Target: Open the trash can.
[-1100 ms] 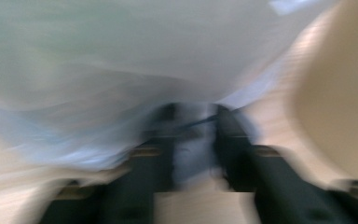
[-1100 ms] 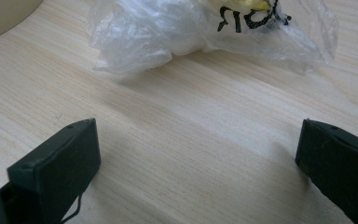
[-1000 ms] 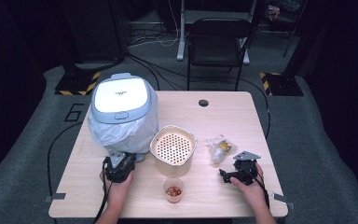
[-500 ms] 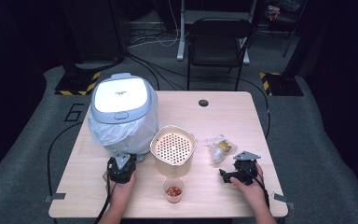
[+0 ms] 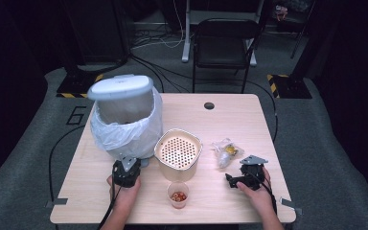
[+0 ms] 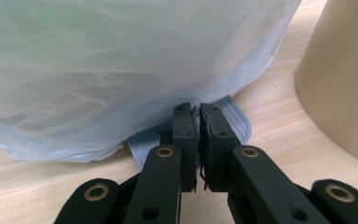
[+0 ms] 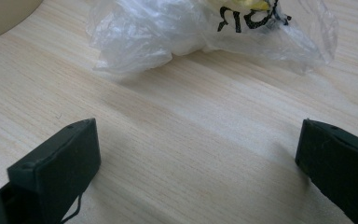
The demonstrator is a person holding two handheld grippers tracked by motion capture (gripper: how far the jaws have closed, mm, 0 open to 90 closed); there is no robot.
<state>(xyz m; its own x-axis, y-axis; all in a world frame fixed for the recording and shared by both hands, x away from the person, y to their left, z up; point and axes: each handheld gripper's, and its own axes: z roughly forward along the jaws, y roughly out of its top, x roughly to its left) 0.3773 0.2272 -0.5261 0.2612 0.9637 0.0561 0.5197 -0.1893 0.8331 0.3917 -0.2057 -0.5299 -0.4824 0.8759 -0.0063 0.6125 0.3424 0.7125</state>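
high view: a pedal bin [image 5: 122,108] lined with a white plastic bag [image 5: 124,136] stands at the left of the wooden bench [image 5: 220,122], its grey lid [image 5: 120,87] tipped up and open. the left gripper [image 5: 127,168] sits at the foot of the bin, right on the pedal. just beside the bin stands a beige perforated basket [image 5: 178,152], and in front of that a small clear cup [image 5: 178,196] with reddish bits inside. a crumpled clear wrapper [image 5: 226,151] lies to the right of the basket, and the right gripper [image 5: 242,179] rests on the bench near it, apart from it.

left gripper view: the jaws have just been closing and now stand together, pads almost touching, with nothing between them that can be made out. their tips rest over the ribbed grey pedal [image 6: 235,119] that pokes out from under the bag. the beige basket's wall rises at the right.

right gripper view: the jaws stand wide apart, bare bench between them. the wrapper lies ahead of them, untouched, with black print and something yellow inside.
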